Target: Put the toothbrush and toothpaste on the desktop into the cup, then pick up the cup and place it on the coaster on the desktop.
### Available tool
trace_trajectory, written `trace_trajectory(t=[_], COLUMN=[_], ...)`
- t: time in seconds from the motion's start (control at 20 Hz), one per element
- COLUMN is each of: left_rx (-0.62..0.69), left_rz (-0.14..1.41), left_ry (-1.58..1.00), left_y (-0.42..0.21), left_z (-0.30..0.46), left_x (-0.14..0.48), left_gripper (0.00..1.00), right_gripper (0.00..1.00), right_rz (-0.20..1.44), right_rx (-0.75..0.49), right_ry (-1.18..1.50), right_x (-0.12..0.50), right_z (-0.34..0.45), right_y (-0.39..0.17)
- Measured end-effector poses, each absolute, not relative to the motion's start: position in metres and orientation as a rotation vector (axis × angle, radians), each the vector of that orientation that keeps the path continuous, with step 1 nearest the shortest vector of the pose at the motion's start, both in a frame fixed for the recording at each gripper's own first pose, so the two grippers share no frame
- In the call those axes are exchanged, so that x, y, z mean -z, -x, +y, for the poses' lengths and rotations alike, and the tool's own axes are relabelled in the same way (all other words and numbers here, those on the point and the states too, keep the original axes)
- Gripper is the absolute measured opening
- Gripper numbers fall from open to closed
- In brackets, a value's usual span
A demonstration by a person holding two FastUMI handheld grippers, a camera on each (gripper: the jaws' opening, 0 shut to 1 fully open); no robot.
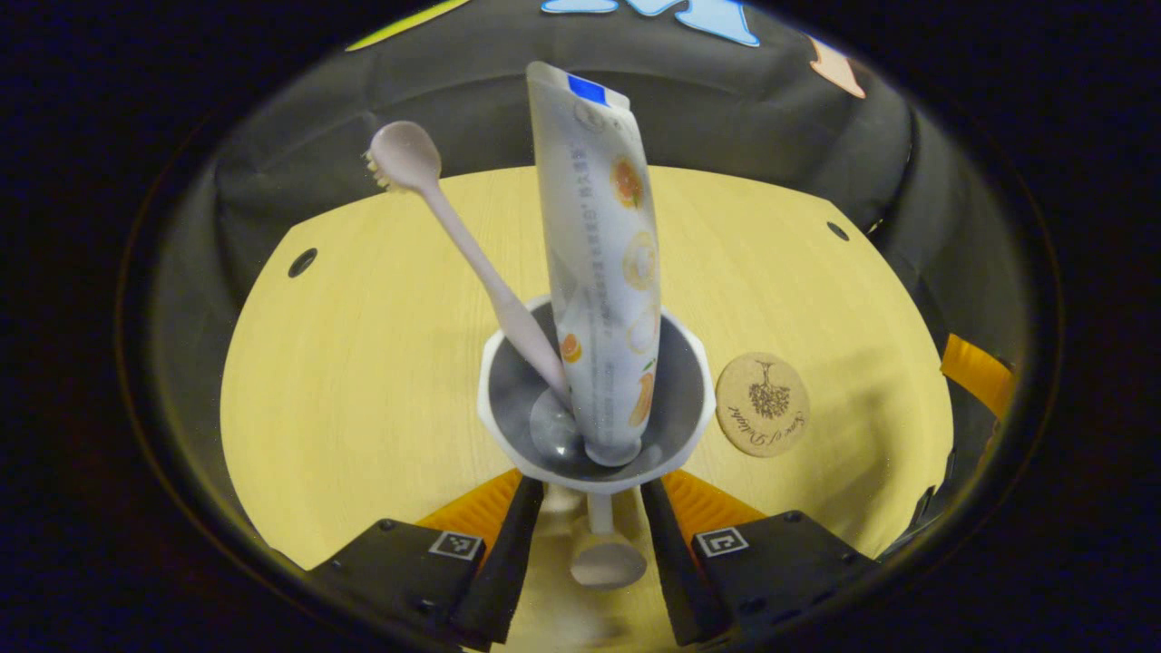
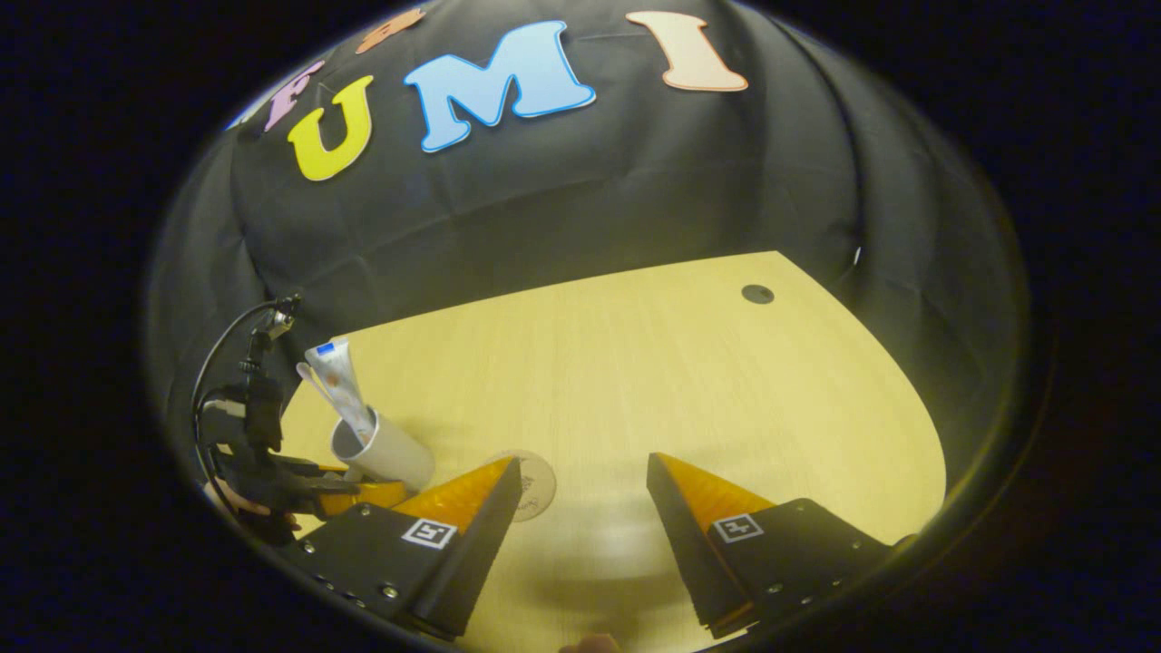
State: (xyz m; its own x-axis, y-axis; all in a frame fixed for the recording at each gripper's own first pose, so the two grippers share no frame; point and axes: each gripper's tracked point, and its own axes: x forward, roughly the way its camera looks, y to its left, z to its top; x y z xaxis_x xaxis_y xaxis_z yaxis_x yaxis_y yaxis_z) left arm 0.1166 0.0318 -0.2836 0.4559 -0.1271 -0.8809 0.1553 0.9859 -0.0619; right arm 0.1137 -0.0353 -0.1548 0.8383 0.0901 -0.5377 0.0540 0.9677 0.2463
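Between the left gripper's fingers: the white cup, seen from above in the left gripper view, just off the near edge of the desk.
Cup contents: toothpaste tube standing cap-down and a pale toothbrush leaning left, bristle head up; both are already in.
Left gripper: its black fingers sit close on either side of the cup's lower wall, apparently clamping it; the contact itself is hidden under the rim.
Coaster: round cork disc flat on the desk, just right of the cup, nothing on it.
Right gripper: spread wide and holding nothing, hovering over the near desk, the coaster's edge peeking past its left finger.
Desk: pale wood.
Progress: loading looks finished; judged remaining is carrying the cup right and setting it on the coaster.
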Motion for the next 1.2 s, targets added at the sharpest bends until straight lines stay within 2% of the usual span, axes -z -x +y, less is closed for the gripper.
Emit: trace_trajectory(t=[0.05, 0.2, 0.3, 0.35, 0.4, 0.5, 0.6, 0.65, 0.7, 1.2], left_rx=[0.172, 0.16, 0.166, 0.166, 0.167, 0.156, 0.146, 0.141, 0.135, 0.216], left_rz=[1.091, 1.11, 1.118, 1.125, 1.135, 1.124, 1.116, 1.111, 1.103, 1.047], left_ry=[-0.026, -0.044, -0.062, -0.071, -0.077, -0.076, -0.072, -0.076, -0.083, -0.118], left_y=[-0.117, -0.117, -0.116, -0.115, -0.113, -0.115, -0.116, -0.117, -0.117, -0.113], left_z=[0.031, 0.035, 0.035, 0.036, 0.037, 0.038, 0.037, 0.036, 0.035, -0.011], left_x=[0.287, 0.292, 0.29, 0.29, 0.29, 0.288, 0.289, 0.29, 0.29, 0.268], left_gripper=[0.61, 0.35, 0.43, 0.37, 0.31, 0.41, 0.33, 0.33, 0.33, 0.33], right_gripper=[0.87, 0.87, 0.84, 0.87, 0.84, 0.87, 0.87, 0.84, 0.87, 0.87], right_rz=[0.583, 0.597, 0.604, 0.606, 0.608, 0.612, 0.612, 0.611, 0.61, 0.597], right_rx=[-0.017, -0.017, -0.014, -0.014, -0.015, -0.016, -0.016, -0.015, -0.015, -0.005], right_ry=[-0.256, -0.251, -0.253, -0.258, -0.263, -0.27, -0.268, -0.266, -0.264, -0.276], right_x=[0.156, 0.16, 0.162, 0.163, 0.163, 0.164, 0.164, 0.164, 0.164, 0.162], right_z=[-0.036, -0.037, -0.037, -0.037, -0.037, -0.037, -0.037, -0.038, -0.038, -0.049], right_y=[-0.114, -0.112, -0.113, -0.113, -0.113, -0.113, -0.113, -0.113, -0.112, -0.104])
